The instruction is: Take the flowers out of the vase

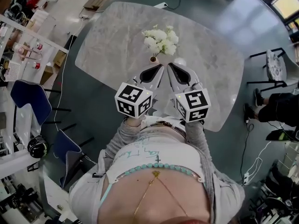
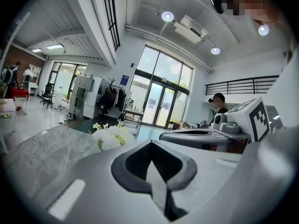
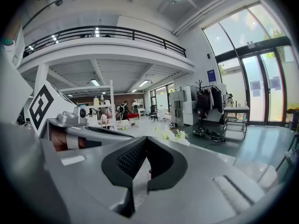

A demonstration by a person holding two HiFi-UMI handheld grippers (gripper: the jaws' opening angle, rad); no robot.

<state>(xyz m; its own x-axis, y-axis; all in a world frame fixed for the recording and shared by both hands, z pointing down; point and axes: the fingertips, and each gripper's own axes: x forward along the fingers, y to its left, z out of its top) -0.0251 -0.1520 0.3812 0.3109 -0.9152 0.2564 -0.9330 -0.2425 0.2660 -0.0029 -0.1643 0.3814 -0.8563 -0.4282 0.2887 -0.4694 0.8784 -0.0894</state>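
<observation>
White flowers (image 1: 161, 40) stand in a small vase (image 1: 153, 59) near the middle of a marble table (image 1: 107, 45), at 12 o'clock from the two grippers' tips and just beyond them. The left gripper (image 1: 161, 66) angles toward 1 o'clock and the right gripper (image 1: 169, 65) toward 11, their noses converging beside the vase. Each has its jaws pressed together on nothing, held out from the person's chest and tilted slightly downward.

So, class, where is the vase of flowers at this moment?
In the head view, the vase of white flowers stands near the middle of the marble table, just beyond the tips of the left tool and right tool.
</observation>
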